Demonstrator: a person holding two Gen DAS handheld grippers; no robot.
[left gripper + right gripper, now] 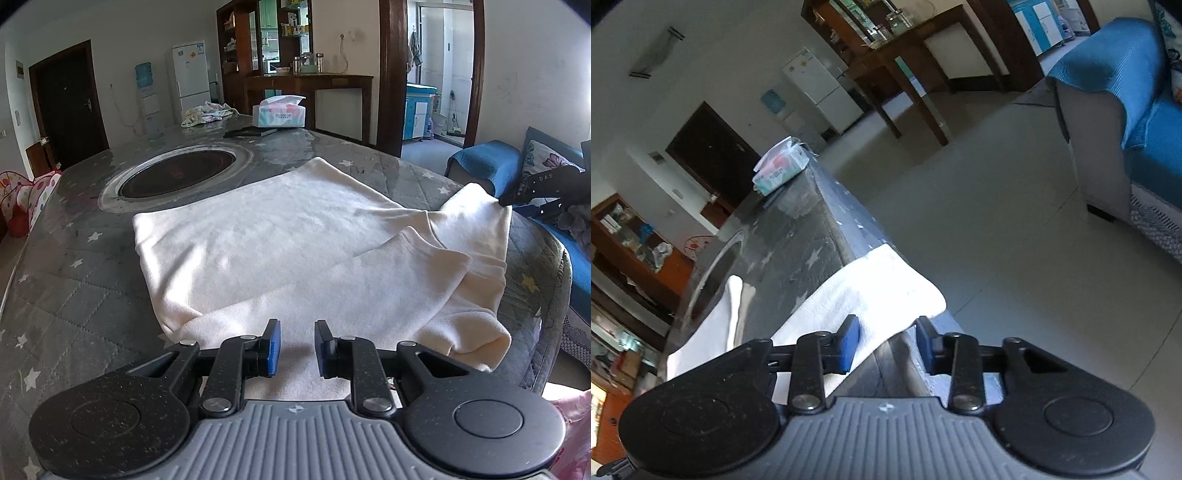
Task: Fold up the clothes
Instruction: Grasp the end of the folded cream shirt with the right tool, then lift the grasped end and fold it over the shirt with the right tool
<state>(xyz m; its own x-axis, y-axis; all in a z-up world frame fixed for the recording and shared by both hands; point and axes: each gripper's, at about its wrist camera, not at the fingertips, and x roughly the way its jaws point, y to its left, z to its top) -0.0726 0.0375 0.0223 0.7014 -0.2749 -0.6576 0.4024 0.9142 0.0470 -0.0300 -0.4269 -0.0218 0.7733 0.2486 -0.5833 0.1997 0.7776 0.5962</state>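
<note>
Two grippers show: the left gripper (297, 347), bottom centre of its view, hovers with jaws slightly parted and empty over one cream garment (295, 243) spread mid-frame on the star-patterned table (74, 280). At right, the right gripper (886, 345) stands spread around the garment's corner at the table edge, pads not pressing. Beyond lie one round inset burner (177, 177), one tissue box (279, 112) and one white fridge (190, 77).
</note>
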